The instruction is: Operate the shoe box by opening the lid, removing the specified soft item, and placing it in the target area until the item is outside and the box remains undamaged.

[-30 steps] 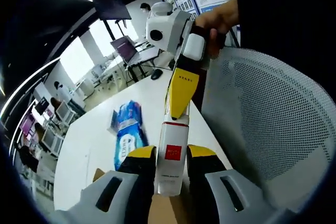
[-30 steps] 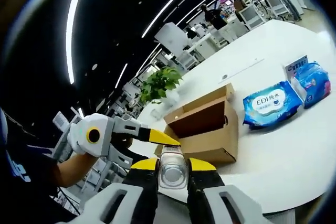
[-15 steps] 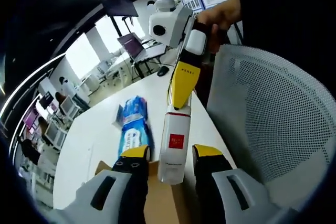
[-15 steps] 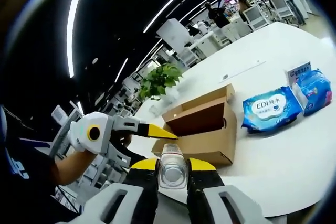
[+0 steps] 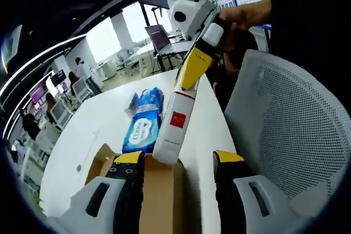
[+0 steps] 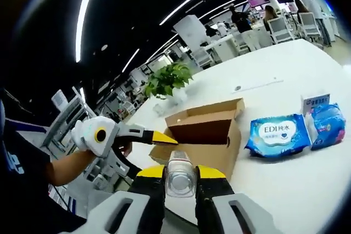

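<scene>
A white bottle with a red label hangs above the open cardboard shoe box, clamped at its upper end by the right gripper, whose yellow jaws pinch it from above in the left gripper view. In the right gripper view the same bottle sits end-on between that gripper's yellow-tipped jaws, held fast. The left gripper stands with its jaws spread wide on either side of the bottle's lower end, touching nothing; from the right gripper view its yellow tip points at the box's near corner.

The box rests near the edge of a white table, its flaps raised and its brown interior open. In the left gripper view its opening lies directly under the bottle. Just beside the box, toward the table's middle, lies a blue wet-wipes pack printed "EDI", with a second blue pack and a small card touching it on the far side. A potted plant stands behind the box. A white mesh chair sits at the table's edge.
</scene>
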